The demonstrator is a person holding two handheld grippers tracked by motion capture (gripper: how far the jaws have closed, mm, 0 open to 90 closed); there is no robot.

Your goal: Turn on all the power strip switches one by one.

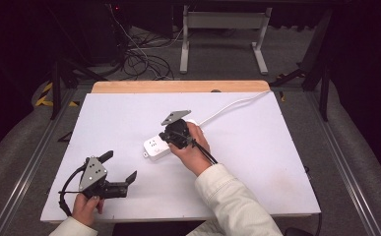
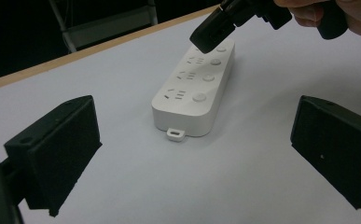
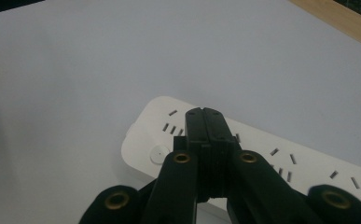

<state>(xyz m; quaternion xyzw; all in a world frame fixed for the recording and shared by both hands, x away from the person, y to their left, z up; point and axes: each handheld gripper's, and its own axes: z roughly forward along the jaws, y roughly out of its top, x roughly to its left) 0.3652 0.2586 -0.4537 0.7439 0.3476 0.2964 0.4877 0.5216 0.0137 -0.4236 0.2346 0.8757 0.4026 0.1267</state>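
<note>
The white power strip [image 1: 164, 145] lies mid-worktop, its long axis running near-left to far-right, directly beneath the right gripper [image 1: 176, 136] with jaws pressed together over its buttons, while the left gripper [image 1: 121, 169] waits near-left, jaws apart.

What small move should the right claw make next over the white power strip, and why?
Probably lower the right claw straight down onto a round button of the power strip. Its jaws are shut into one blunt tip and hover just above the far end of the button row, while the left claw waits open, apart.
</note>
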